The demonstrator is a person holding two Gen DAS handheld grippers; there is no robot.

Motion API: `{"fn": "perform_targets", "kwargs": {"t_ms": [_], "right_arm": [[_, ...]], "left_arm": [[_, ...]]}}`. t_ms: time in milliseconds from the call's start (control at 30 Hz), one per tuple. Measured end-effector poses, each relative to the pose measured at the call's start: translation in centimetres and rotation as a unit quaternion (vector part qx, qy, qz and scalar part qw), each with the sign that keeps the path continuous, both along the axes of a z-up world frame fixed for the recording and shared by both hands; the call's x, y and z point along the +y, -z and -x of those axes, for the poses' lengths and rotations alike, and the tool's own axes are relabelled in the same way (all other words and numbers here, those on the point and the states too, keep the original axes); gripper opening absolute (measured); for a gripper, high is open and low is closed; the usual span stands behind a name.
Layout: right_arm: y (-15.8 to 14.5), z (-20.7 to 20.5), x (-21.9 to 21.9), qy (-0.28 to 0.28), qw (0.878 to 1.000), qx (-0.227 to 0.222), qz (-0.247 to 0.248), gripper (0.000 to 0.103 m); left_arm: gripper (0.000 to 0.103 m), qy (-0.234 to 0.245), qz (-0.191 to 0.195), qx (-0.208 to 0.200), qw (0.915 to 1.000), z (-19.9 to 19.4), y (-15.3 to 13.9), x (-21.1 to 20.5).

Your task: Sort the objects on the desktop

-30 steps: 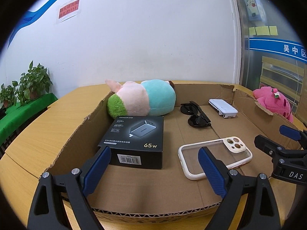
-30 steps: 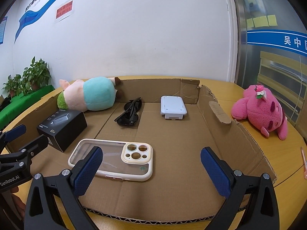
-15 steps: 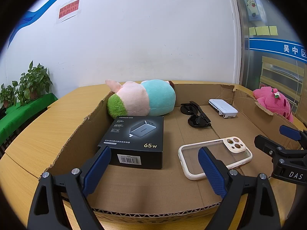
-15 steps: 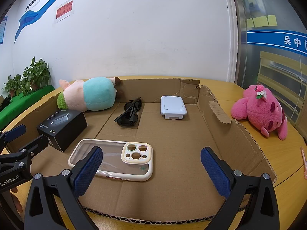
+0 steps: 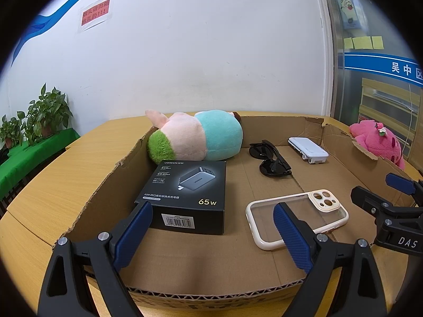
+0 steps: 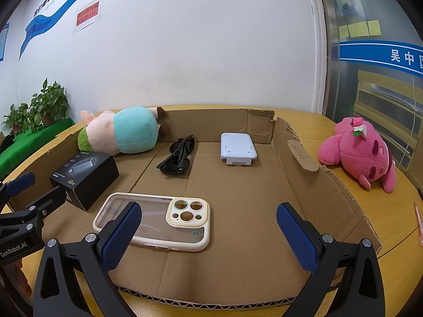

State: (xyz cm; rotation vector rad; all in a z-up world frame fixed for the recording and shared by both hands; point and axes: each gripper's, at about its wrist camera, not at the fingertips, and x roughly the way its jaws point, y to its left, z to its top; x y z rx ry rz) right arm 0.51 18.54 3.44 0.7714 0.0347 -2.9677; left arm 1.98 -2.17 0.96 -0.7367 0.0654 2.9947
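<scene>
Both tongs, left gripper [image 5: 212,231] and right gripper [image 6: 208,231], are hovering spread apart (nothing held); next likely needs descending on the phone case [image 6: 153,220].

Inside the cardboard tray [image 6: 304,155], charger box [image 6: 84,175] sits left, phone case [image 6: 156,220] front-centre. Sunglasses [image 6: 178,158] and power bank [image 6: 238,152] lie behind. Outside right, a plush toy [image 6: 362,150] rests on the table [image 6: 391,211].
</scene>
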Motion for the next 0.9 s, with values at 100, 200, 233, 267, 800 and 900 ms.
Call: {"fn": "perform_targets", "kwargs": {"t_ms": [100, 200, 233, 267, 800, 900], "right_arm": [[0.02, 0.01, -0.01, 0.0, 1.0, 0.0, 0.0, 0.103], [0.05, 0.05, 0.02, 0.0, 1.0, 0.0, 0.0, 0.103], [0.03, 0.03, -0.01, 0.0, 1.0, 0.0, 0.0, 0.103], [0.05, 0.04, 0.0, 0.0, 1.0, 0.0, 0.0, 0.103], [-0.03, 0.29, 0.09, 0.003, 1.0, 0.0, 0.0, 0.103], [-0.03, 0.28, 0.1, 0.003, 1.0, 0.0, 0.0, 0.103]], "left_arm": [[0.093, -0.001, 0.0, 0.0, 1.0, 0.0, 0.01, -0.01], [0.093, -0.002, -0.001, -0.001, 1.0, 0.04, -0.07, -0.03], [0.093, -0.002, -0.001, -0.001, 1.0, 0.05, -0.07, -0.05], [0.093, -0.002, -0.001, 0.0, 1.0, 0.05, -0.06, -0.05], [0.093, -0.007, -0.001, 0.0, 1.0, 0.14, -0.09, -0.01], [0.093, -0.007, -0.001, 0.0, 1.0, 0.2, -0.11, -0.03]]}}
